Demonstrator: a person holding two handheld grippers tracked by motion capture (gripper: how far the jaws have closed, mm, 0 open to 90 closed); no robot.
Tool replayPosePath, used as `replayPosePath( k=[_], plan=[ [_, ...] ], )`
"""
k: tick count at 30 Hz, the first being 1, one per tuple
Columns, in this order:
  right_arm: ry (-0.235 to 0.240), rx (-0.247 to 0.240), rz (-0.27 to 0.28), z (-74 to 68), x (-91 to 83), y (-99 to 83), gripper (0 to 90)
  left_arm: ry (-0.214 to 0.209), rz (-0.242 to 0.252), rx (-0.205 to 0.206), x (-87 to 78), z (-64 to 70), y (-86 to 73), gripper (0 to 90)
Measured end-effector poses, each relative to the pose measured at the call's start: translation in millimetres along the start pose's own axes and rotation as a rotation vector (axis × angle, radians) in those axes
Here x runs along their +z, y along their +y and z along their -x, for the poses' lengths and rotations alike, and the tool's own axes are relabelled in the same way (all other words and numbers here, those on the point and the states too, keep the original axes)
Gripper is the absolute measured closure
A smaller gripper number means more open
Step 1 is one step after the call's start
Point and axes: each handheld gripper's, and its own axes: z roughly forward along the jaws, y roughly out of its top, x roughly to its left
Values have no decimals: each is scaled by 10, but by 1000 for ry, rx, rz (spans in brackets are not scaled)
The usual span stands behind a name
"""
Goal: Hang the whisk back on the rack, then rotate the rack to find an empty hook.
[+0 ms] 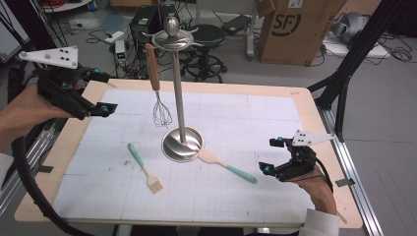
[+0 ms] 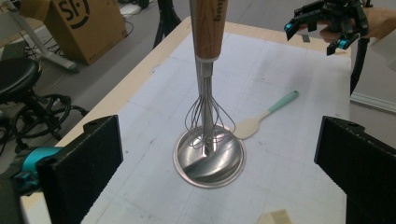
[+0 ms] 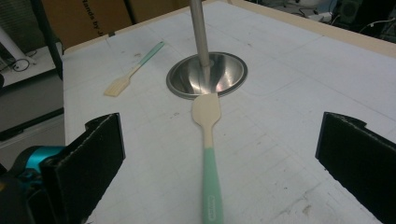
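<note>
A metal utensil stand [image 1: 182, 144] rises from a round base in the middle of the white mat. A whisk [image 1: 156, 88] with a wooden handle hangs from the stand's top ring [image 1: 172, 39], its wires above the mat. A spatula [image 1: 227, 166] with a teal handle lies just right of the base, blade touching the rim. A teal-handled brush [image 1: 145, 168] lies to the front left. My left gripper [image 1: 104, 92] hovers open at the table's far left, facing the whisk [image 2: 208, 28]. My right gripper [image 1: 271, 155] is open near the spatula's handle end [image 3: 208, 186].
The mat [image 1: 255, 123] covers most of the wooden table [image 1: 305, 96]. Beyond the far edge stand a stool [image 1: 206, 37], a cardboard box [image 1: 295, 29] and cables on the floor. A black frame leg [image 1: 344, 83] rises at the right edge.
</note>
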Motion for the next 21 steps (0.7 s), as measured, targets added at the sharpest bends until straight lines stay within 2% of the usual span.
replayPosePath(
  k=[5,12,15,21],
  plan=[
    [-3,-3,2,-13,1,5,1,23,2,-5,-178,26,-22,17],
    [-8,4,-7,-24,-29,-38,1,29,-2,25,-330,66,70,21],
    [-9,4,-5,-27,-43,-35,1,20,0,29,-362,89,132,113],
    [-10,0,-1,-11,-27,-16,1,2,0,50,-369,177,313,230]
  ],
)
